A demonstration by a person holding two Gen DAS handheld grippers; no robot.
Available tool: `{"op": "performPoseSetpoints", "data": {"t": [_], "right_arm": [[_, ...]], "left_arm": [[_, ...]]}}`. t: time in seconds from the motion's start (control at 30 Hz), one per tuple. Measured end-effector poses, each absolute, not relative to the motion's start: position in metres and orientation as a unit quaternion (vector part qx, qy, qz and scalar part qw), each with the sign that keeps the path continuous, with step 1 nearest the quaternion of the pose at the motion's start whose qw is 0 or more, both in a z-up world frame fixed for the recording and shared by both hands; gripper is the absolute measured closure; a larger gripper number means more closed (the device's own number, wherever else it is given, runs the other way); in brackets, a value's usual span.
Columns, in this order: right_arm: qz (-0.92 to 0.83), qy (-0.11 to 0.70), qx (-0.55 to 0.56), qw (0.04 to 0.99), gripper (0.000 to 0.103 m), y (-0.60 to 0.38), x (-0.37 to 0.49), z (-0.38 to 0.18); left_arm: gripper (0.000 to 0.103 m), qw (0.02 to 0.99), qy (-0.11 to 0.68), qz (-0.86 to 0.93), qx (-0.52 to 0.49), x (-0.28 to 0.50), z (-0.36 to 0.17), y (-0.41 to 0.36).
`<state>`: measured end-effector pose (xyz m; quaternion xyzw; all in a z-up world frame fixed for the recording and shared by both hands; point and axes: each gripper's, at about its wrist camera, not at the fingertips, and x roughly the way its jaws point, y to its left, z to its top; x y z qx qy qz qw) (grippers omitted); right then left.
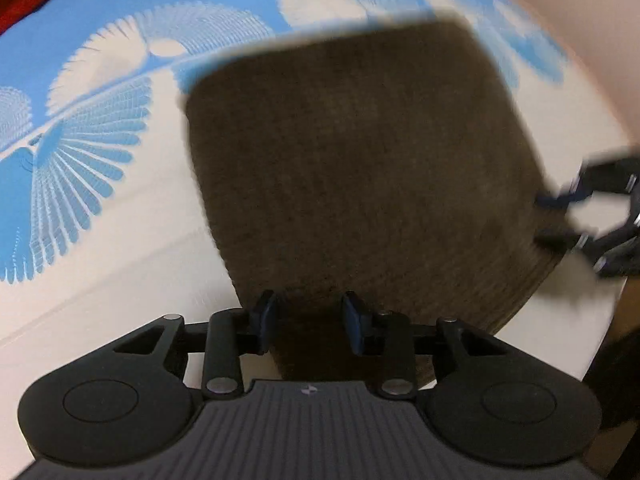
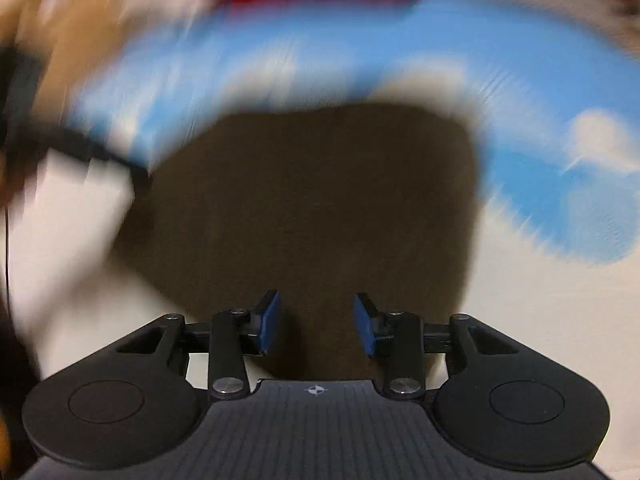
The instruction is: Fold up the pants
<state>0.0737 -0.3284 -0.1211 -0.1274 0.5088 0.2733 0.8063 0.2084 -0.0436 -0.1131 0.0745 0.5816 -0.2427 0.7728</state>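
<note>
brown folded pants (image 1: 360,168) lie just ahead of both your claws, long axis running away; left gripper (image 1: 310,320) and right gripper (image 2: 316,322) stand part-open, gripping nothing.

Both wrist views look steeply down, close over the same brown pants (image 1: 360,168) (right view seemingly motion-blurred)

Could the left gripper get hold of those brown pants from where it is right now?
Probably yes. The left gripper hangs right over the near edge of the folded brown pants, its jaws apart with nothing between them, and nothing lies in the way. The right gripper is off at the far side edge.
</note>
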Motion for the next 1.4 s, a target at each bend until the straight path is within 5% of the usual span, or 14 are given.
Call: {"op": "performPoseSetpoints", "data": {"t": [0.13,0.47,0.8,1.23,1.4], "right_arm": [[0.280,0.522,-0.100,0.799,0.062,-0.332,0.091,-0.108],[0.152,0.365,0.027,0.918,0.063,-0.349,0.172,-0.080],[0.055,0.396,-0.047,0.915,0.060,-0.329,0.237,-0.136],[0.035,0.404,-0.009,0.914,0.060,-0.331,0.228,-0.128],[0.006,0.411,0.009,0.911,0.053,-0.342,0.213,-0.112]], "left_arm": [[0.063,0.799,0.553,-0.232,0.040,0.216,-0.087,-0.037],[0.063,0.850,0.492,-0.189,-0.016,0.241,-0.070,-0.037],[0.064,0.873,0.462,-0.156,-0.018,0.246,-0.057,-0.027],[0.067,0.870,0.471,-0.144,-0.011,0.246,-0.062,-0.024],[0.067,0.873,0.465,-0.141,-0.023,0.241,-0.052,-0.016]]}}
